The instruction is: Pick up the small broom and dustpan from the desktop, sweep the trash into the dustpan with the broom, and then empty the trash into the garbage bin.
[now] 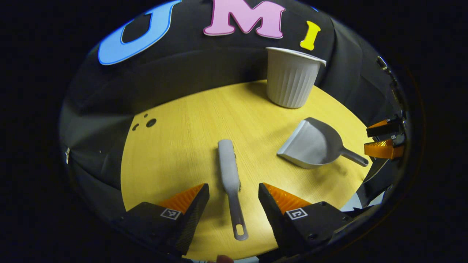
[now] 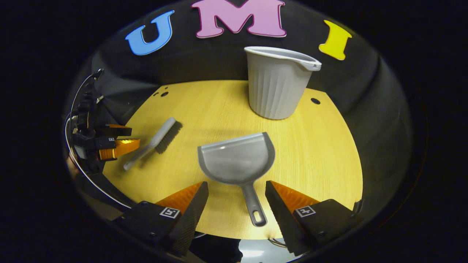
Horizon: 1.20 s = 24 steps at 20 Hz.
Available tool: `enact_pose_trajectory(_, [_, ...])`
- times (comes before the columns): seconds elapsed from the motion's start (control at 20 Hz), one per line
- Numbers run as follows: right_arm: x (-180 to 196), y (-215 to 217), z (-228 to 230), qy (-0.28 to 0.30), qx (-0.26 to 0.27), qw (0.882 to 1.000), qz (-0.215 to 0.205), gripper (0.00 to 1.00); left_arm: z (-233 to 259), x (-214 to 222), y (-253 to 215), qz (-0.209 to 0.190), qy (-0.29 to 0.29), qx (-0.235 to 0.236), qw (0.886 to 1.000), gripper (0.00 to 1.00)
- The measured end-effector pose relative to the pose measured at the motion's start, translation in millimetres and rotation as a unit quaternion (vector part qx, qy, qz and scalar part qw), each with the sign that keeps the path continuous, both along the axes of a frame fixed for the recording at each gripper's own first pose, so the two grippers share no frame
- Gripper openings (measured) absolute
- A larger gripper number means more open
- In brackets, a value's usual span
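Left gripper view is taken first: the left gripper (image 1: 234, 199) is seen at 6 o'clock with its fingers spread wide, and nothing is held between them. The small broom (image 1: 229, 171) lies flat on the yellow table (image 1: 175, 153), its thin handle lying in the gap between the fingers without being touched, its bristles turned to 3 o'clock. At about 3 o'clock of the broom the dustpan (image 1: 314, 144) rests with its handle pointed to 4 o'clock, and the garbage bin (image 1: 290, 78) stands upright at 1 o'clock, near the far edge. The right gripper (image 1: 384, 140) is seen small at 3 o'clock, close to the dustpan handle.

Right gripper view shows the right gripper at 6 o'clock, fingers also spread and empty, with the dustpan handle lying between them untouched. The broom lies at 9 o'clock, beside the left gripper, and the bin stands at 12 o'clock.

No trash can be made out on the table. Both tools are judged to be light, stiff plastic, probably smooth and a little slippery. Each is best taken at the middle of its handle, so that it does not swing when lifted.
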State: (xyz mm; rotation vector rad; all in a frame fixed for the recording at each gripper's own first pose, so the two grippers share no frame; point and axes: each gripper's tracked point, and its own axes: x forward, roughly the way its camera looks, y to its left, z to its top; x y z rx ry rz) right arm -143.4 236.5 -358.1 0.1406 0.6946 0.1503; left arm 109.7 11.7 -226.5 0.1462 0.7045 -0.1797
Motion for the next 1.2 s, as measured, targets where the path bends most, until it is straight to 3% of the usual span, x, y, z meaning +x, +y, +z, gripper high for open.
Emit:
enact_pose_trajectory(0.25, [17, -1, 53, -0.090, 0.034, 0.994, -0.046, 0.98, 57, 12, -18, -0.007, -0.105, -0.044, 0.993, 0.88])
enact_pose_trajectory(0.65, [37, -37, 150, -0.239, -0.004, 0.969, -0.059, 0.97, 161, 25, -41, 0.020, -0.234, -0.078, 0.969, 0.88])
enact_pose_trajectory(0.95, [44, -44, 178, -0.269, 0.007, 0.962, -0.056, 0.97, 192, 31, -55, 0.014, -0.254, -0.081, 0.964, 0.88])
enact_pose_trajectory(1.2, [46, -43, 178, -0.278, 0.003, 0.960, -0.045, 0.97, 190, 30, -66, 0.022, -0.253, -0.084, 0.963, 0.88])
